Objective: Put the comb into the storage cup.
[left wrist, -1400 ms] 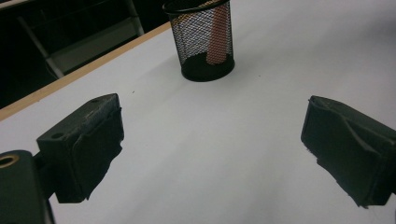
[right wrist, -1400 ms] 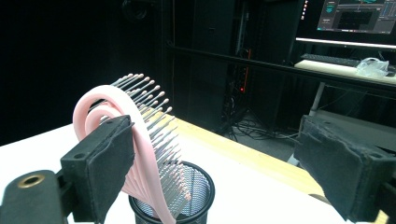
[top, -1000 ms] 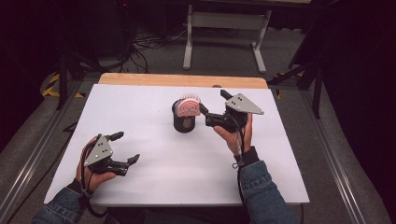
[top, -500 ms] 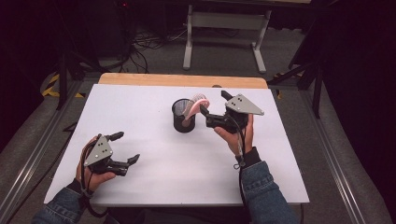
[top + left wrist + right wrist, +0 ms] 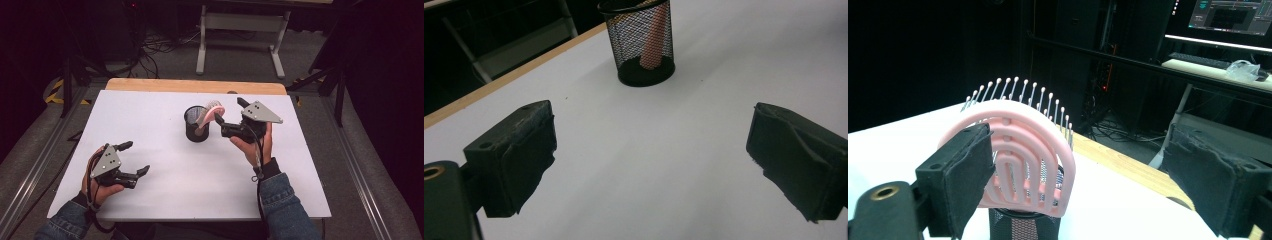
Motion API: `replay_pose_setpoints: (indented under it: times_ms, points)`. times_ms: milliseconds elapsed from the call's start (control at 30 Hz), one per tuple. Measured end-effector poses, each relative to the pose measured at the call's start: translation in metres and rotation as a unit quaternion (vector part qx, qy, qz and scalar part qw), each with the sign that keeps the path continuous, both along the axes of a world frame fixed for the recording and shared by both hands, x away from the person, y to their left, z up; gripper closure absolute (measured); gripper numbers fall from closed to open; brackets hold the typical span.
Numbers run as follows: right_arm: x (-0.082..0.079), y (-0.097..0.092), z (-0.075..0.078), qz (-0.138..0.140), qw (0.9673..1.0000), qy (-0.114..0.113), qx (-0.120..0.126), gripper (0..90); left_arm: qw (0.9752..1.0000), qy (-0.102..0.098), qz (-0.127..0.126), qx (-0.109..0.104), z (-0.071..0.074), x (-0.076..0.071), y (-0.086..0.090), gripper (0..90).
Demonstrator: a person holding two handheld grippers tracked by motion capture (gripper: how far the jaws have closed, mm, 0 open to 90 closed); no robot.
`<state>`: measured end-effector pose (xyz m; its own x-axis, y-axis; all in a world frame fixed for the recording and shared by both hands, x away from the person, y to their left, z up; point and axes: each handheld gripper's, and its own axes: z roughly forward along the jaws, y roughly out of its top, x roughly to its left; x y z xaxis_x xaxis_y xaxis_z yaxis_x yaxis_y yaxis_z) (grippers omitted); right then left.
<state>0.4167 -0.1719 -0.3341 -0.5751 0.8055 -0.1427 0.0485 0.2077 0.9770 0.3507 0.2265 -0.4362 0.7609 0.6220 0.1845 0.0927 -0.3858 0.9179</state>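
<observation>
Now that the pink brush [image 5: 209, 114] has tipped handle-down into the mesh cup [image 5: 196, 125], leaning on its rim, my right gripper [image 5: 227, 120] beside the cup stands spread; my left gripper [image 5: 136, 157], well away, gapes too.

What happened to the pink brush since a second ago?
The pink plastic hairbrush tipped over: a second ago its head stood upright above the black mesh cup, and now it leans toward the right gripper, handle down in the cup. The right gripper's fingers are spread, one beside the brush head, not squeezing it. The cup, the left gripper and both hands stayed put.
</observation>
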Motion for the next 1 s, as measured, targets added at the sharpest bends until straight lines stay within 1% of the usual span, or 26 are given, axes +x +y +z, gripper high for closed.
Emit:
replay_pose_setpoints:
  times_ms: [367, 567, 600, 700, 1000]
  points:
    - [-0.002, -0.001, 0.0, 0.005, 1.0, -0.002, 0.0, 12.3, 1.0, 0.0, -0.001, 0.0, 0.0, 0.0, 0.0, 6.8]
    - [-0.004, -0.003, 0.0, 0.015, 0.9998, 0.003, 0.009, 12.2, 1.0, 0.0, 0.001, 0.0, 0.0, 0.0, 0.0, 6.8]
    - [-0.005, -0.004, 0.0, 0.018, 0.9997, 0.004, 0.014, 12.2, 1.0, 0.0, 0.001, 0.0, 0.0, 0.0, 0.0, 6.8]
    - [-0.008, -0.006, -0.001, 0.021, 0.9996, 0.007, 0.018, 12.1, 1.0, 0.0, 0.0, 0.0, 0.0, 0.0, 0.0, 6.8]
    - [-0.017, -0.012, -0.005, 0.023, 0.9996, 0.008, 0.013, 12.1, 1.0, 0.0, 0.001, -0.001, 0.0, 0.0, 0.0, 6.7]
